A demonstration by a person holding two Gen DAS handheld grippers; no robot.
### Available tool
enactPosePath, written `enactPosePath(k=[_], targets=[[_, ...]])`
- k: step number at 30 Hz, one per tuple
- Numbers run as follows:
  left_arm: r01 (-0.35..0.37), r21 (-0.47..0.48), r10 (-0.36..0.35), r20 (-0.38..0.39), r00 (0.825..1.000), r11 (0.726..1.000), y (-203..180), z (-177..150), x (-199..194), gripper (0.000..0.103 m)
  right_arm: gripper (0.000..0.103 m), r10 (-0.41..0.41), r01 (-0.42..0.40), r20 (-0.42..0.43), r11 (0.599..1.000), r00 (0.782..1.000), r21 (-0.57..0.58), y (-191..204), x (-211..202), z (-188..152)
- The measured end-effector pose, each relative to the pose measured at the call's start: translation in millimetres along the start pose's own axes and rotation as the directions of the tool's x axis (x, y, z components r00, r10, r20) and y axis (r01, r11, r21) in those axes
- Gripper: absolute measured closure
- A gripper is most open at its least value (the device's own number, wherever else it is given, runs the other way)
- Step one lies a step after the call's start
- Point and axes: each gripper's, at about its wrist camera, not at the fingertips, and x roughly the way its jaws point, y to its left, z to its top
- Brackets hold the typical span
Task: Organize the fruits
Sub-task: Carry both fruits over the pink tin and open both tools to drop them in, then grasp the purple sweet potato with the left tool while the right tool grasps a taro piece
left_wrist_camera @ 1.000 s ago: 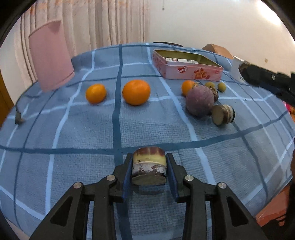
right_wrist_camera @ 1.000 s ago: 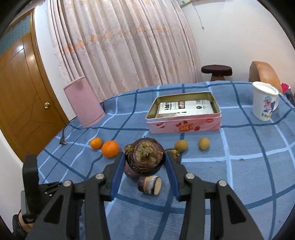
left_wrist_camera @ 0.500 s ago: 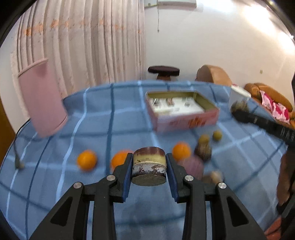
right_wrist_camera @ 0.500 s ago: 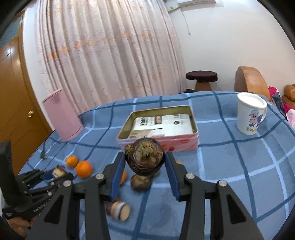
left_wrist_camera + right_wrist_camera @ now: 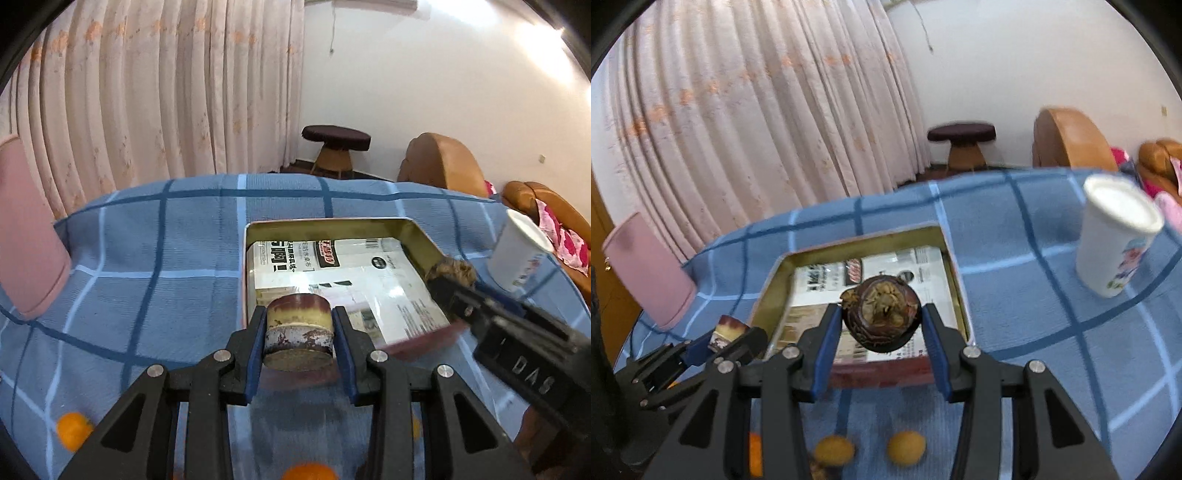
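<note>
A big worktop is wearing a blue checked cloth. Behind it, pale curtains are hanging down beside a white wall. A brown sofa and a dark round stool are standing past the far edge. A pink bin is sitting at the left edge, and a white cup is sitting near the right edge.

An open pink tin is lying in the middle of the worktop, with a printed packet inside it.

The left claw is squeezing a cut chunk of fruit and holding it in the air over the near left corner of the tin. The right claw is squeezing a round dark fruit over the near part of the tin.

Oranges are lying by the near edge, and two little yellow fruits are lying just in front of the tin.

A second ago both claws were low over the fruits on the cloth. Now they are up by the tin, still gripping the same pieces.
</note>
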Motion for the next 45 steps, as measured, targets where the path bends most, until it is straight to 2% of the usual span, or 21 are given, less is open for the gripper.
enactPosePath(k=[3,7,10,11,13,15,18,23,25,28,31,37,45], targets=[[0.037,-0.036,-0.039,-0.04,0.998,0.999,0.3,8.7,10.8,0.067,0.056,0.001,0.0,-0.024,1.0,1.0,0.01,-7.8,13.5,0.9],[0.01,-0.022,-0.011,-0.064,0.998,1.0,-4.7,20.2,20.2,0.066,0.056,0.014,-0.014,-0.032,1.0,0.999,0.022,-15.0,21.4,4.2],[0.024,-0.05,-0.03,-0.135,0.99,0.998,-5.8,23.3,35.1,0.066,0.054,0.024,-0.023,-0.028,1.0,0.999,0.012,-13.3,23.8,2.5],[0.024,-0.061,-0.033,-0.163,0.986,0.998,-6.1,23.1,40.4,0.064,0.053,0.019,-0.018,-0.025,1.0,1.0,0.009,-13.4,23.4,2.1],[0.022,-0.086,-0.037,-0.188,0.981,0.996,-4.1,21.7,44.4,0.051,0.052,0.032,-0.031,-0.021,0.999,0.999,0.032,-17.1,22.5,2.2],[0.034,-0.1,-0.052,-0.18,0.982,0.994,-2.3,21.1,41.8,0.043,0.047,0.056,-0.055,-0.005,0.996,0.998,0.067,-22.1,18.2,3.1],[0.037,-0.091,-0.051,-0.158,0.986,0.995,-3.1,20.9,34.9,0.036,0.047,0.062,-0.065,0.037,0.995,0.997,0.081,-24.9,8.1,4.7],[0.08,-0.131,-0.09,-0.072,0.993,0.988,14.2,25.9,1.8,0.036,0.047,0.019,-0.028,0.117,0.997,0.993,0.071,-23.1,-11.5,3.6],[0.076,-0.149,-0.083,-0.042,0.996,0.986,24.8,24.7,-11.8,0.035,0.047,0.0,-0.007,0.134,0.998,0.991,0.057,-21.5,-16.6,3.0],[0.04,-0.151,-0.041,-0.002,0.999,0.988,39.0,18.0,-32.8,0.035,0.047,-0.005,-0.002,0.124,0.999,0.992,0.051,-20.9,-20.5,0.2],[0.016,-0.114,-0.016,0.001,1.0,0.993,44.6,5.0,-43.8,0.035,0.047,-0.004,-0.001,0.103,0.999,0.995,0.042,-17.3,-26.5,-4.9],[0.019,-0.003,-0.019,-0.023,1.0,1.0,46.0,-30.4,-57.0,0.035,0.047,0.039,-0.039,0.06,0.999,0.997,0.008,-6.8,-53.9,-36.8],[0.093,0.043,-0.091,-0.063,0.994,0.995,39.7,-70.4,-81.6,0.035,0.047,0.061,-0.061,-0.003,0.988,0.998,-0.14,19.6,-88.5,-91.7]])
